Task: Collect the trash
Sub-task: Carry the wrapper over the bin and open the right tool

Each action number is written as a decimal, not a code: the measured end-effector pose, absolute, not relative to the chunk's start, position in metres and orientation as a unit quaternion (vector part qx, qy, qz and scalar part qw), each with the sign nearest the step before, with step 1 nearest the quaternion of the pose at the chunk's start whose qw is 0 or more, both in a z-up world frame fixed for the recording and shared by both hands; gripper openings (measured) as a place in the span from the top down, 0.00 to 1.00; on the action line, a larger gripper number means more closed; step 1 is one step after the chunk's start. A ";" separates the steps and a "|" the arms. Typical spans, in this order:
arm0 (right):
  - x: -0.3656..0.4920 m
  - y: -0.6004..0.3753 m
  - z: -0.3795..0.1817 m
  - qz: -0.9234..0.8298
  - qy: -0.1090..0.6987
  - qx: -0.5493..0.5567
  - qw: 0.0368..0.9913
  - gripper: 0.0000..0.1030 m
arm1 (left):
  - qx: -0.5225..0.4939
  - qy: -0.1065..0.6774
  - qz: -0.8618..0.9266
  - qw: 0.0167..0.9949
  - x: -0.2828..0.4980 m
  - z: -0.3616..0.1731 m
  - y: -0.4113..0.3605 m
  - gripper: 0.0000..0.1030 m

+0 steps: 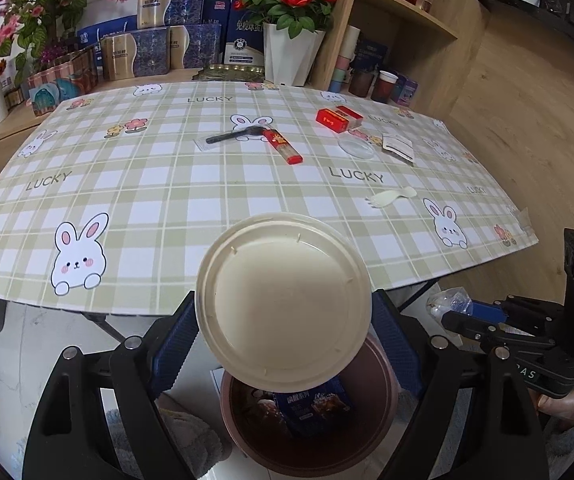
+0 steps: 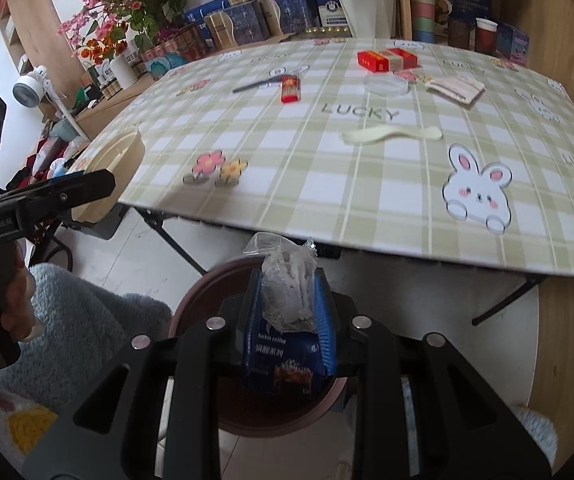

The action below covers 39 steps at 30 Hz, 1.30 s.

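Left hand-held gripper (image 1: 285, 320), low centre of its frame: jaws spread wide, clamped on a cream lidded bowl (image 1: 283, 300), above a brown bin (image 1: 379, 392) on the floor. Right hand-held gripper (image 2: 289, 300), low centre of its view: jaws nearly closed, pinching a crumpled clear plastic wrapper (image 2: 287, 284) over the same bin, with a blue coffee packet (image 2: 283, 356) inside. On the bench (image 2: 247, 128) in the upper frame: red box (image 2: 387, 60), red lighter (image 2: 289, 88), black utensil (image 2: 253, 86), clear round lid (image 2: 387, 84), cream spork (image 2: 391, 134), folded paper packet (image 2: 455, 88).
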State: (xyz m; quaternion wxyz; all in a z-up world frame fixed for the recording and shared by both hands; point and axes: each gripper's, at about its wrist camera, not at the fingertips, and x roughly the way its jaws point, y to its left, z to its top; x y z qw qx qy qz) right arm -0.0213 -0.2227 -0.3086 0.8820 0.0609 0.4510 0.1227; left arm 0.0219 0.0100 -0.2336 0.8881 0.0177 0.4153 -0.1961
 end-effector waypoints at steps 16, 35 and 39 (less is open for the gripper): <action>-0.030 -0.216 -0.350 0.133 0.488 0.080 0.859 0.73 | 0.018 0.410 -0.200 0.890 -0.019 -0.247 0.010 0.20; -0.012 -0.190 -0.422 0.144 0.571 0.068 0.805 0.73 | 0.002 0.430 -0.187 0.883 -0.025 -0.273 0.022 0.20; -0.010 -0.190 -0.427 0.137 0.582 0.061 0.799 0.71 | 0.004 0.434 -0.188 0.881 -0.025 -0.277 0.020 0.20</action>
